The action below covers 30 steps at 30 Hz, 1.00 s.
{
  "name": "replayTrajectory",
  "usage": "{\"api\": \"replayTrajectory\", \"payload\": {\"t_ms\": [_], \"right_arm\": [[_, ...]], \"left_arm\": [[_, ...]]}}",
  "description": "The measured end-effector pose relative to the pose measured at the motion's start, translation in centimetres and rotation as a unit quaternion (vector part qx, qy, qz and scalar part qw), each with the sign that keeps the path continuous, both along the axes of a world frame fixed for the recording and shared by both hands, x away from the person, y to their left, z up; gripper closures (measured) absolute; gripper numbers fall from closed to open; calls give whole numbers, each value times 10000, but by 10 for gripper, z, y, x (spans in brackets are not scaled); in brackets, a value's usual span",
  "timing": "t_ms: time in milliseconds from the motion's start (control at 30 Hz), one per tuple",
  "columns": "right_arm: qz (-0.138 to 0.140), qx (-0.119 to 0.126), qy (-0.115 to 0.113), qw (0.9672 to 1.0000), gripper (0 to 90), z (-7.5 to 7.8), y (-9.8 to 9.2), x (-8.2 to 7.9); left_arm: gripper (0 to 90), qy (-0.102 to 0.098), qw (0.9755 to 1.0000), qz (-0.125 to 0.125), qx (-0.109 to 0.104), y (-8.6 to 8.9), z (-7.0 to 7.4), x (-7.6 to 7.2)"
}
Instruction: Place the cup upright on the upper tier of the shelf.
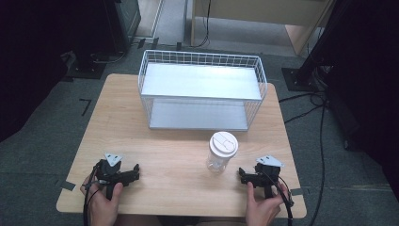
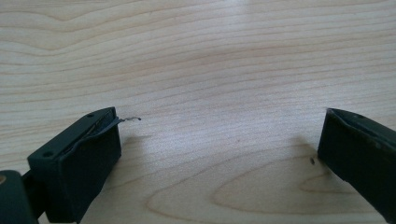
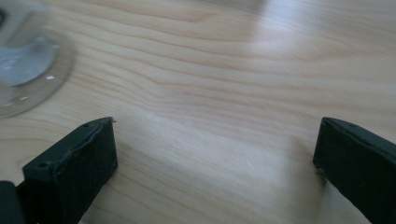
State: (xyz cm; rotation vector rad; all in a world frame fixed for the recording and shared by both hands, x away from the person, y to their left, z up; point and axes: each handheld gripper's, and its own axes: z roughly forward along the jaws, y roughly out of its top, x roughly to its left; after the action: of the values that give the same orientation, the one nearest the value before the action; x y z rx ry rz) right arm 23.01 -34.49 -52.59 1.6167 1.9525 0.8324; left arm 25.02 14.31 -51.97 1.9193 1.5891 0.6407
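A clear plastic cup [image 1: 221, 153] with a white lid stands upright on the wooden table [image 1: 155, 136], right of centre. Its clear base [image 3: 28, 70] shows at the upper left of the right gripper view. My right gripper [image 1: 241, 175] rests near the table's front right, just right of the cup, open with bare wood between its jaws [image 3: 215, 154]. My left gripper [image 1: 136, 170] sits at the front left, held by a hand, open over bare wood [image 2: 219, 149], with nothing between its jaws.
A white wire basket-shelf [image 1: 202, 89] with two grey shelf plates stands at the back middle of the table. Cables [image 1: 322, 141] and dark equipment stands lie on the grey floor around the table.
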Motion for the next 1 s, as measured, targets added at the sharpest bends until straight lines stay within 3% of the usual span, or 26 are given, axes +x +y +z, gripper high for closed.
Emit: {"api": "replayTrajectory", "payload": {"t_ms": [67,333,533,667,867,1000], "right_arm": [[-355,8,-15,9994,0,0,1,-6],[-678,9,-19,9977,0,0,8,-10],[-418,7,-16,9991,0,0,22,-20],[-301,-354,-323,9984,51,2,41,-32],[258,-116,-364,9989,25,4,64,-44],[497,247,-478,9973,19,9,76,-46]], "left_arm": [[0,-2,10000,2,-1,0,0,0],[0,5,10000,1,-4,0,0,0],[0,3,10000,1,-5,0,0,0],[0,5,10000,4,-8,0,0,0],[0,4,10000,1,-6,0,0,0],[0,5,10000,1,-5,0,0,0]]}}
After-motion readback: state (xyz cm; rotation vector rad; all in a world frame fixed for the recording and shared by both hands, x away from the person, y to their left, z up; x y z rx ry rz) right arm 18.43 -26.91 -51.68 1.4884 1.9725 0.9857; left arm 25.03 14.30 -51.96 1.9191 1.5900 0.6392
